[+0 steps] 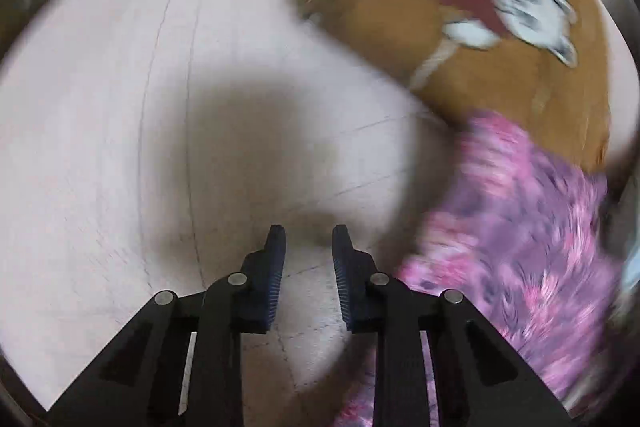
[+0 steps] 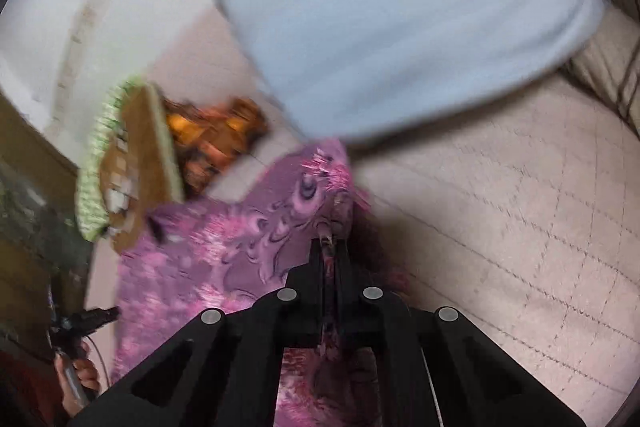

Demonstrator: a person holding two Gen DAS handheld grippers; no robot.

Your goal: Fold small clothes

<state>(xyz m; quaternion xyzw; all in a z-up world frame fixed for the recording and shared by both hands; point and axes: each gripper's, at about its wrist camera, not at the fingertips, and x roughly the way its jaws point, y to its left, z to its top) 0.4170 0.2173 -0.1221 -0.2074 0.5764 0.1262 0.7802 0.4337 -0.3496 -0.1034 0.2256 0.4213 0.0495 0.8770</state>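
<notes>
A small pink and purple patterned garment (image 2: pixel 224 251) lies on a pale quilted bed (image 2: pixel 520 211). My right gripper (image 2: pixel 329 241) is shut on an edge of it, and the cloth runs back between its fingers. The garment also shows in the left wrist view (image 1: pixel 516 239) at the right, blurred. My left gripper (image 1: pixel 308 239) is open and empty, a little above the bare bed (image 1: pixel 120 147), left of the garment.
A brown cushion with a cartoon print (image 1: pixel 460 23) lies beyond the garment; it also shows in the right wrist view (image 2: pixel 136 155) with a green frill. A pale blue pillow (image 2: pixel 400 11) lies at the back. An orange-brown cloth (image 2: pixel 216 139) lies beside the cushion.
</notes>
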